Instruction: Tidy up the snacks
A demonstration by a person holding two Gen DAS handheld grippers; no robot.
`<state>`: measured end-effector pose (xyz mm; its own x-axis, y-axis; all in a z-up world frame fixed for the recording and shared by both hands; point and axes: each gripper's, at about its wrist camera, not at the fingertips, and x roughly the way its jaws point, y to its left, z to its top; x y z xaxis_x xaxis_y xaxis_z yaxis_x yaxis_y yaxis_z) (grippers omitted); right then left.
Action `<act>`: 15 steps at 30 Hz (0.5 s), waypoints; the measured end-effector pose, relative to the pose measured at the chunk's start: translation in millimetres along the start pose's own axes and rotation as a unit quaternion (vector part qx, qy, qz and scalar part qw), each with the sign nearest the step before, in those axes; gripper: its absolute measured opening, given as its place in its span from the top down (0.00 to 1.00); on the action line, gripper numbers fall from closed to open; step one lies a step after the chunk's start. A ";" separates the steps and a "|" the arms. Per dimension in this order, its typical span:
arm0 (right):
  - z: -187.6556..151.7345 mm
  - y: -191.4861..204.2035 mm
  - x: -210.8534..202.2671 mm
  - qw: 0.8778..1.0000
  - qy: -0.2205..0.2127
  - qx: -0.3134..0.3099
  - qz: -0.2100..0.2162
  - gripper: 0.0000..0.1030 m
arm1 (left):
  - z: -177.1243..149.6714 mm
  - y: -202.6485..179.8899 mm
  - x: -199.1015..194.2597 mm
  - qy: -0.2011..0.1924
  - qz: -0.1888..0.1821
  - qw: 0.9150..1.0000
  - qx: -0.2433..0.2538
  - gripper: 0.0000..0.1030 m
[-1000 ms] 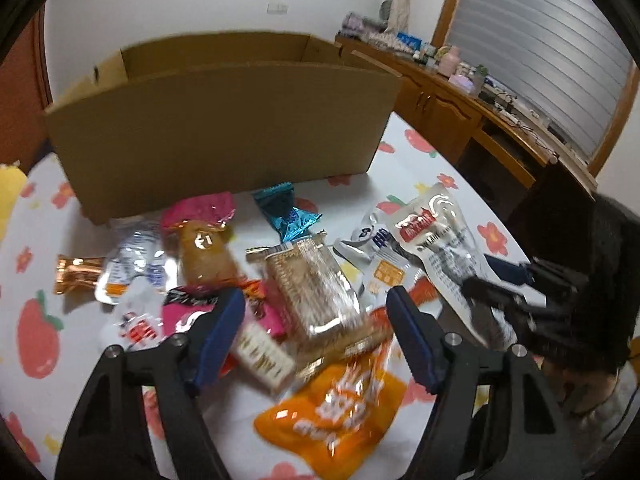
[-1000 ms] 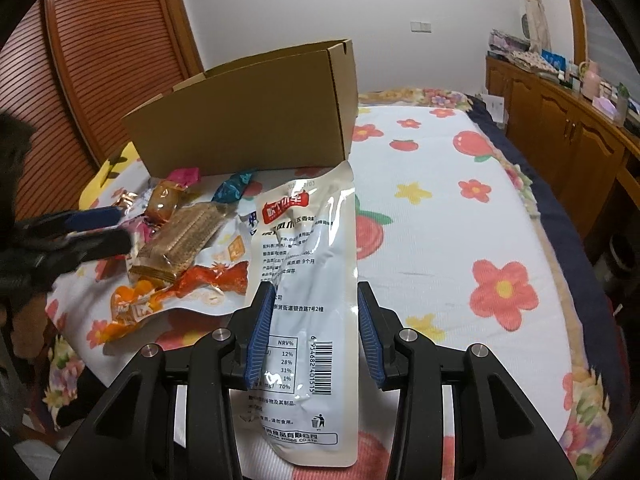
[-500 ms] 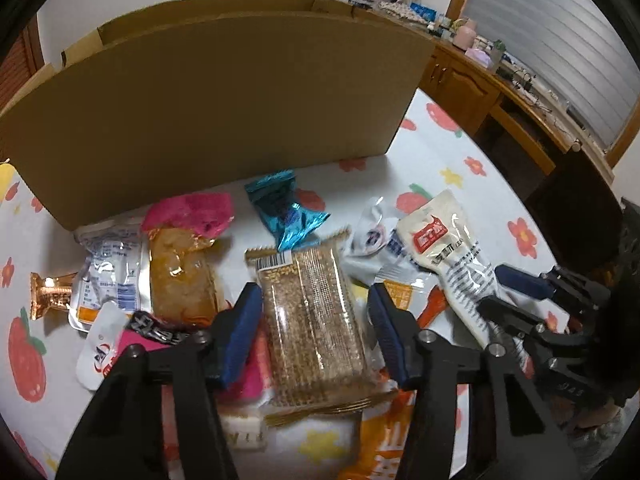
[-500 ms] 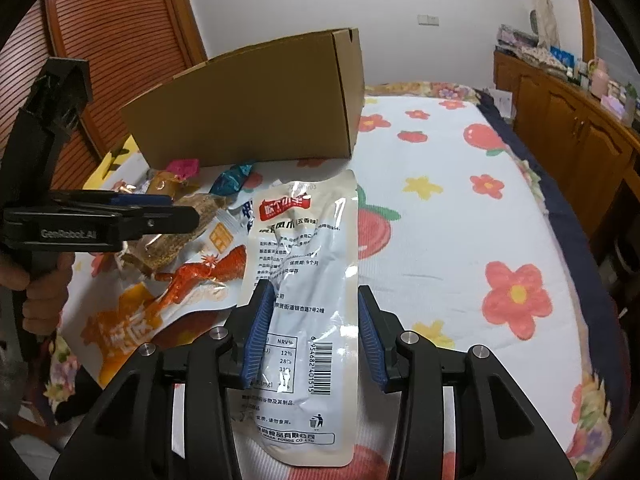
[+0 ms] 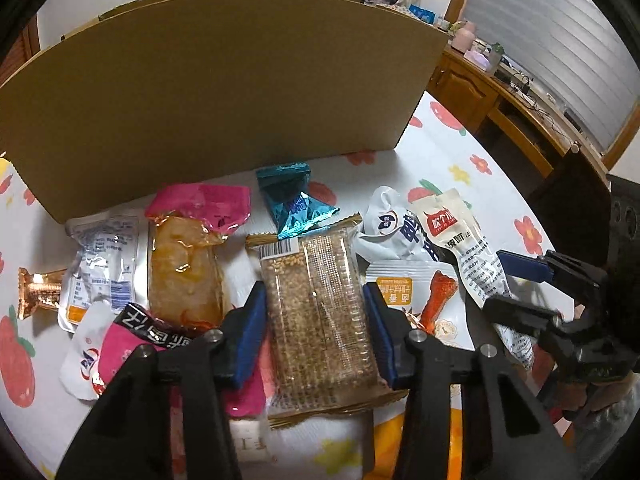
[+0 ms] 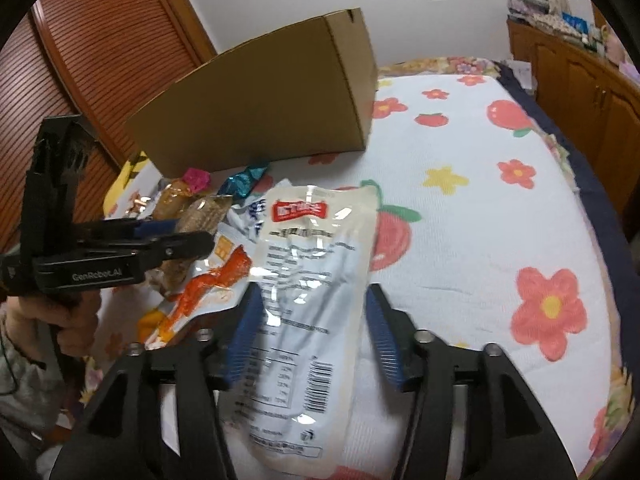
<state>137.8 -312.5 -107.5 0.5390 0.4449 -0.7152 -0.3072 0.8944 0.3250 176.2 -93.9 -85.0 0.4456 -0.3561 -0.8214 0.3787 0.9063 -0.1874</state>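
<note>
My left gripper is open, its blue pads on either side of a clear-wrapped sesame bar lying in the snack pile. My right gripper is open, straddling a long white pouch with a red label that lies on the flowered cloth. The pouch also shows in the left wrist view, with the right gripper at its lower end. The left gripper shows in the right wrist view at the left. A big open cardboard box stands behind the pile.
Around the bar lie a teal packet, a pink-topped cake packet, a white and blue sachet, a copper candy, a chicken-foot pack and an orange bag. Wooden cabinets stand on the right.
My left gripper has moved down and forward over the pile, its jaws narrowing around the sesame bar. My right gripper has kept straddling the white pouch, and the jaws have widened a little.
</note>
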 end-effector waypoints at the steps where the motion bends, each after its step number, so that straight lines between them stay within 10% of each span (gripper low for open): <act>1: 1.0 2.7 1.1 1.000 0.002 -0.006 0.002 0.32 | -0.2 0.0 -0.3 -0.001 0.001 1.000 0.001 0.56; 15: 0.8 27.5 17.0 0.991 0.015 -0.101 -0.086 0.46 | -4.1 5.1 -8.1 -0.018 -0.002 1.000 -0.008 0.59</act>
<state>139.1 -280.3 -110.3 0.5749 0.2815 -0.7682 -0.3649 0.9286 0.0673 171.2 -85.5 -81.5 0.4733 -0.3673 -0.8007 0.3673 0.9084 -0.1996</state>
